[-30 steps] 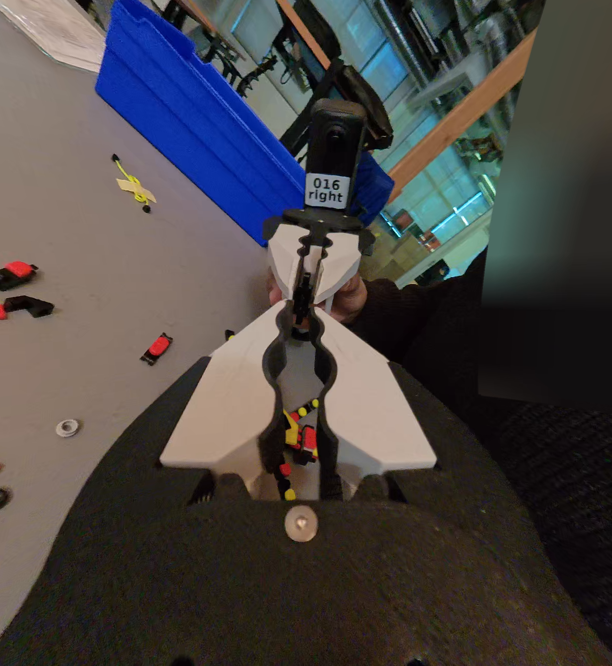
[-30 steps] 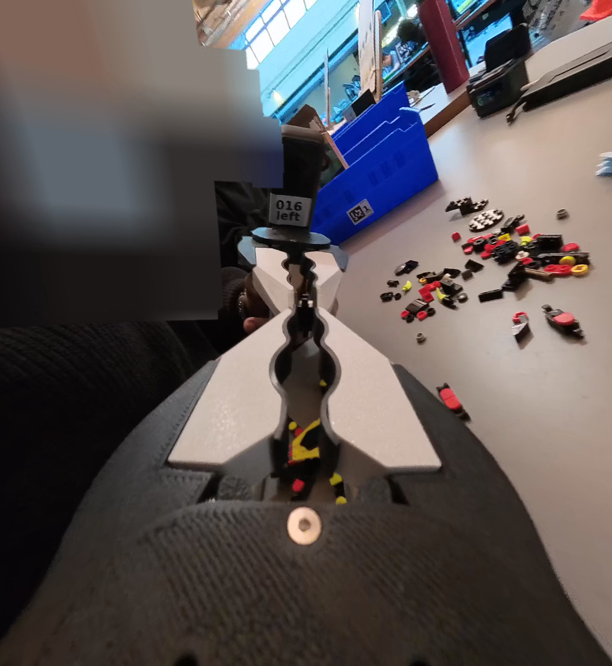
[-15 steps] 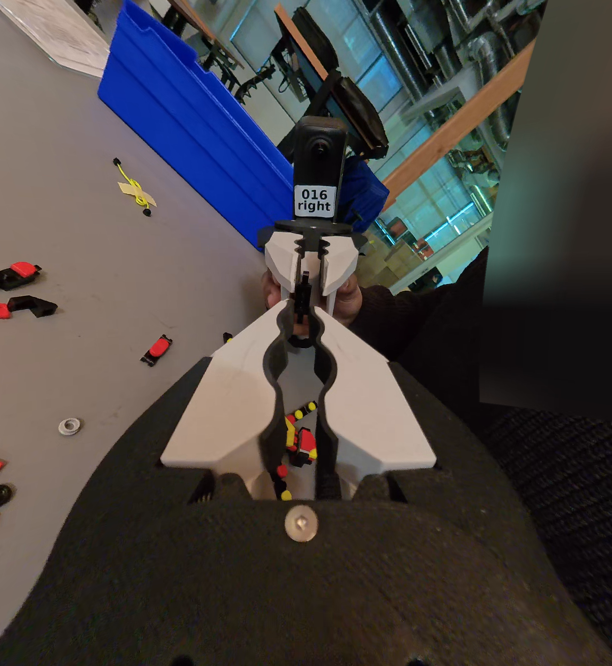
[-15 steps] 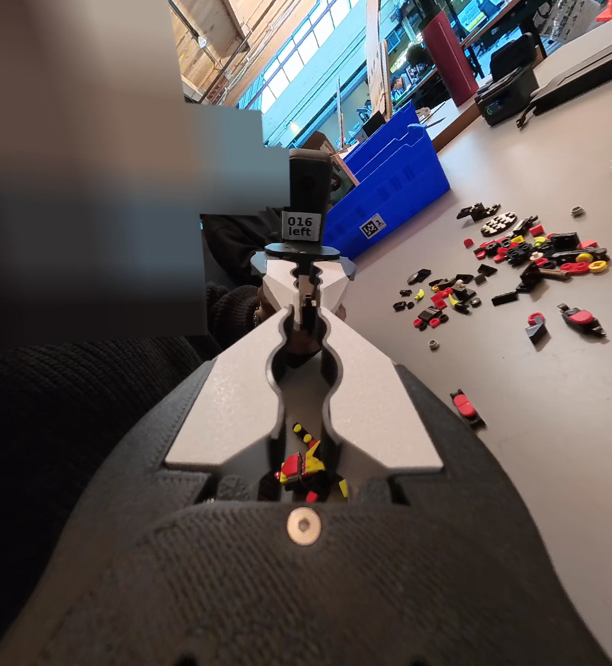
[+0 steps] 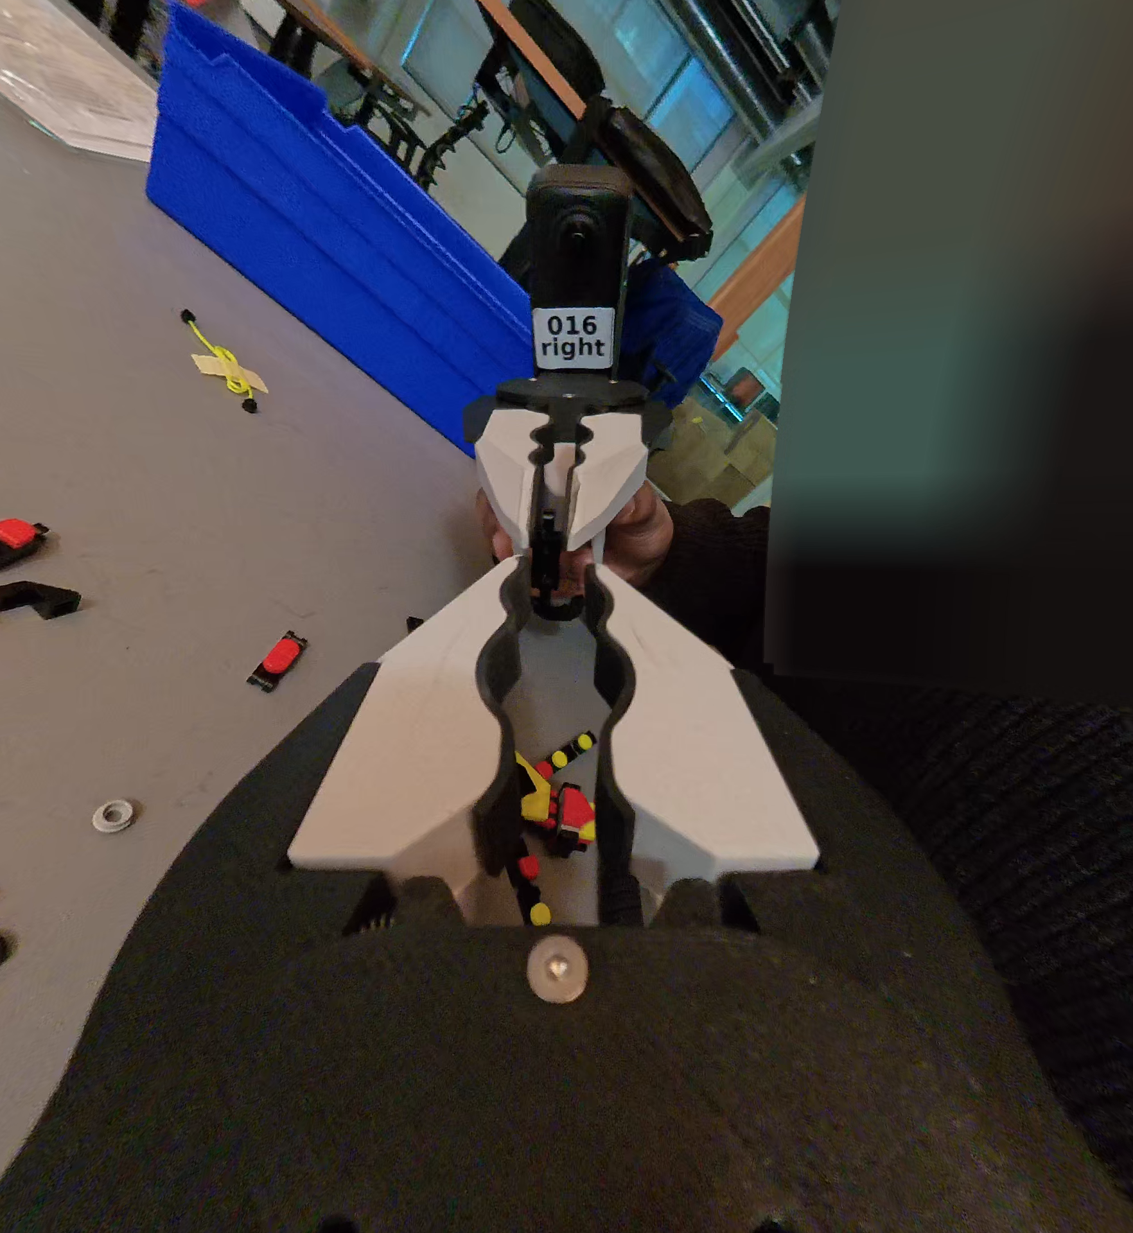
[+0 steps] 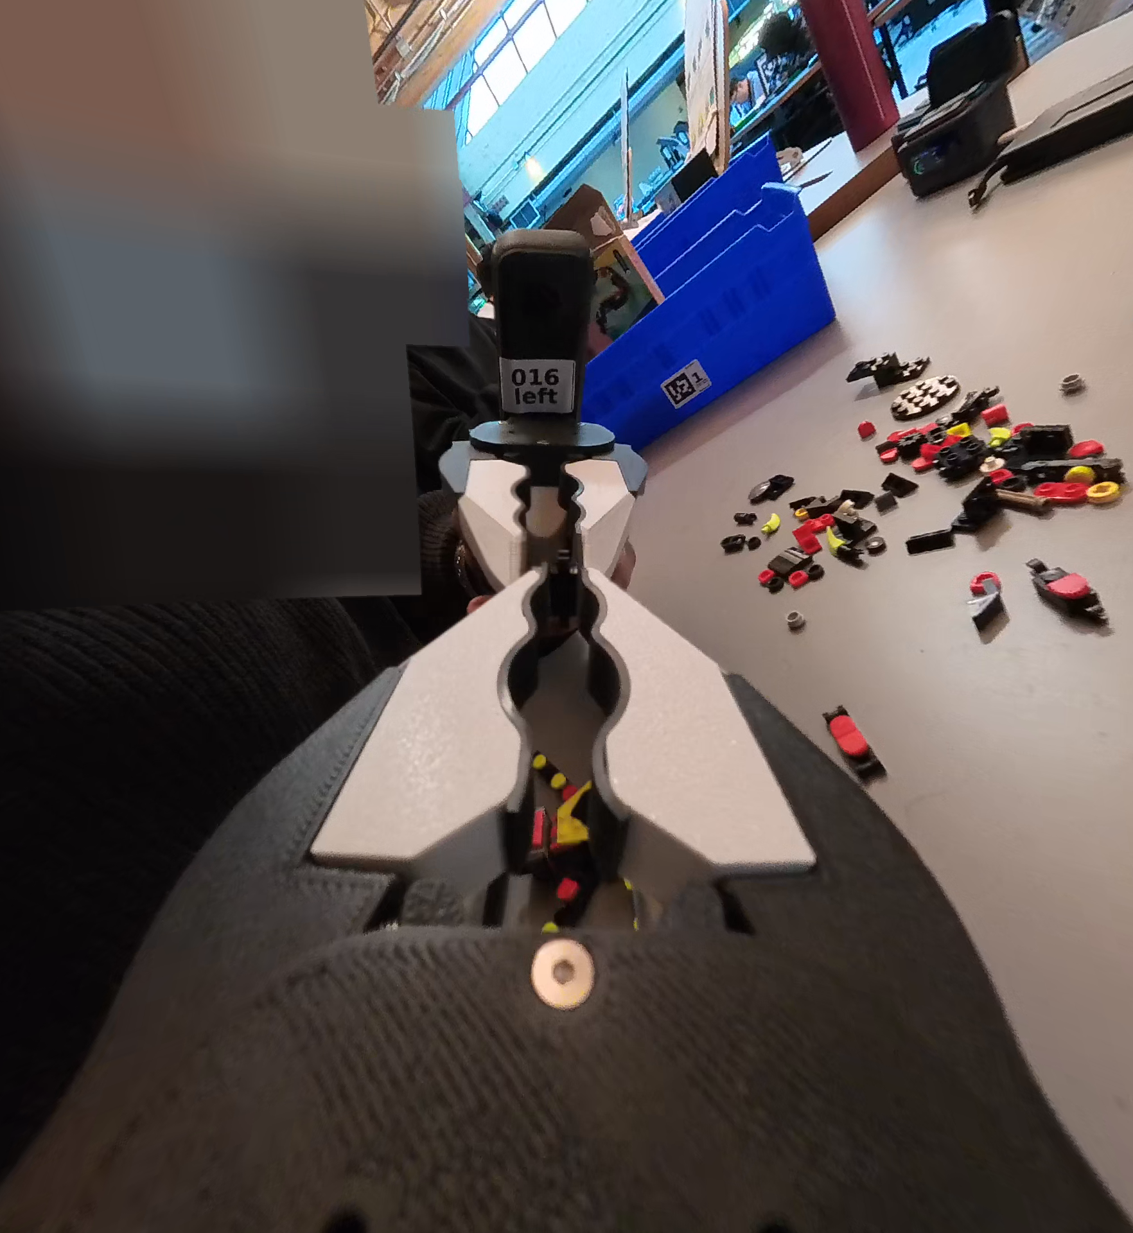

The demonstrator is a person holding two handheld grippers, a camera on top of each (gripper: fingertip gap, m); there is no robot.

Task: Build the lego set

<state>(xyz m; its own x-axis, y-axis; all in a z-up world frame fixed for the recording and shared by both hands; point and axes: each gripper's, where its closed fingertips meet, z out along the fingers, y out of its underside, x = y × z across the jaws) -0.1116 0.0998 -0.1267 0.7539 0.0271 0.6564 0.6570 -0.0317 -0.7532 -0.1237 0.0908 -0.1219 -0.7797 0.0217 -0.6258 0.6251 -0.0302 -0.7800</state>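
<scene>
left wrist view: aimed close along left gripper [image 5: 554, 580] at right gripper [image 5: 554, 527] | right wrist view: opposed, tip to tip | shared: blue bin [image 5: 323, 220], table [image 6: 951, 700]

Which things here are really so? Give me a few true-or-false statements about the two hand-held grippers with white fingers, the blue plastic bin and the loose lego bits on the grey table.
1. The left gripper and the right gripper, both hand-held with white fingers, meet tip to tip. True.
2. The blue plastic bin stands on the floor. False: it stands on the grey table.
3. Loose red, black and yellow lego pieces lie scattered on the table. True.
4. Both grippers gape wide open and hold nothing. False: both are closed on a small black lego piece where their tips meet.
5. A small grey ring-shaped piece lies by itself on the table. True.
</scene>
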